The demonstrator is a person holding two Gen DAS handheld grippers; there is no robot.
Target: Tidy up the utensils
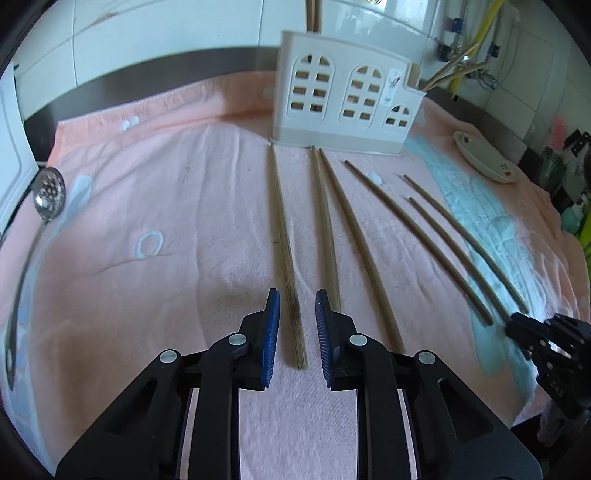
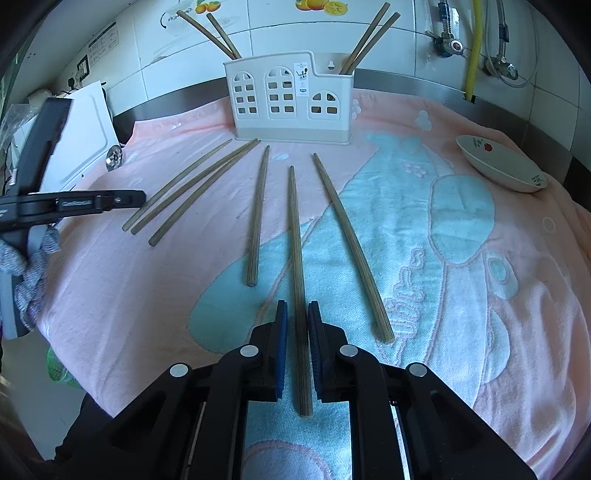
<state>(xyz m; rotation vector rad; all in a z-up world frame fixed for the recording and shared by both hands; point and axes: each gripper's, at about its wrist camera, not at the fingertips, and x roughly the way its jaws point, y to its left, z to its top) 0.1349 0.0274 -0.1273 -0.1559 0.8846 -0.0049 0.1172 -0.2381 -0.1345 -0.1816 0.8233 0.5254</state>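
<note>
A white tiled wall (image 2: 388,44) with fruit decals (image 2: 321,5), a wall socket (image 2: 83,68) and a yellow hose (image 2: 472,48) beside metal valves (image 2: 448,44) backs a dark countertop edge (image 1: 147,70) covered by a pink-and-teal towel (image 2: 461,240) in even daylight.

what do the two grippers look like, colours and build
Both match. The left gripper and the right gripper have matte black plastic linkage arms with triangular cut-outs, joined by round silver pivot pins. Each finger ends in a flat blue ribbed pad. No cables show. In the right wrist view, a grey knitted sleeve shows behind the left gripper.
</note>
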